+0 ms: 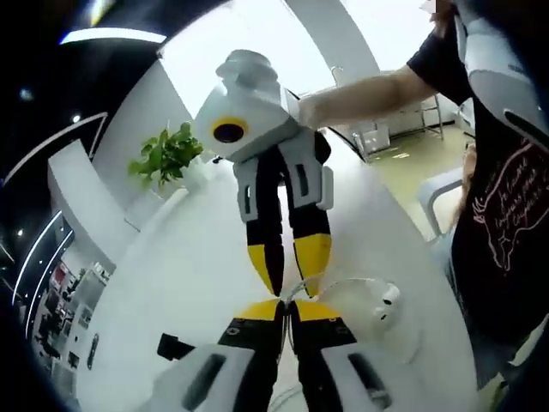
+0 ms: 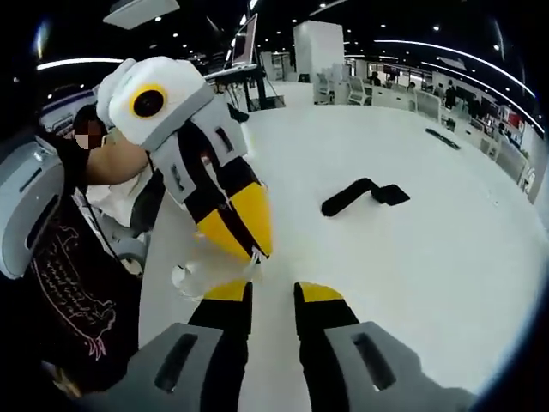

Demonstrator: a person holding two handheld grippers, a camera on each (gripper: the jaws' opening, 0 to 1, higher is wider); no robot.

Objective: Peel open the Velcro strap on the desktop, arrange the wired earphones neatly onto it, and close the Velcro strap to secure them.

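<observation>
Left gripper view: the left gripper rises from the bottom edge with its yellow-tipped jaws pressed almost together on a thin white loop of earphone cable; the grip looks like a pinch, though the contact is too small to confirm. Directly ahead, tip to tip, the right gripper descends from the person's hand, its jaws slightly parted and reaching the same stretch of cable. Just to the right of the tips an earbud lies on the white table. To the lower left, near the left gripper's body, sits the dark end of the Velcro strap.

Right gripper view: the right gripper shows a clear gap between its jaws. The left gripper enters from the upper left, its tips touching a pale tangle of cable just beyond and left of the right gripper's jaws. The black strap lies well apart, ahead and to the right, flat and partly folded.

Judgement: the step in hand appears to be gathering the cable into a coil. For a good result, one gripper should anchor the bundle while the other draws even loops, keeping the earbuds from dragging, before carrying everything across onto the strap's middle.
</observation>
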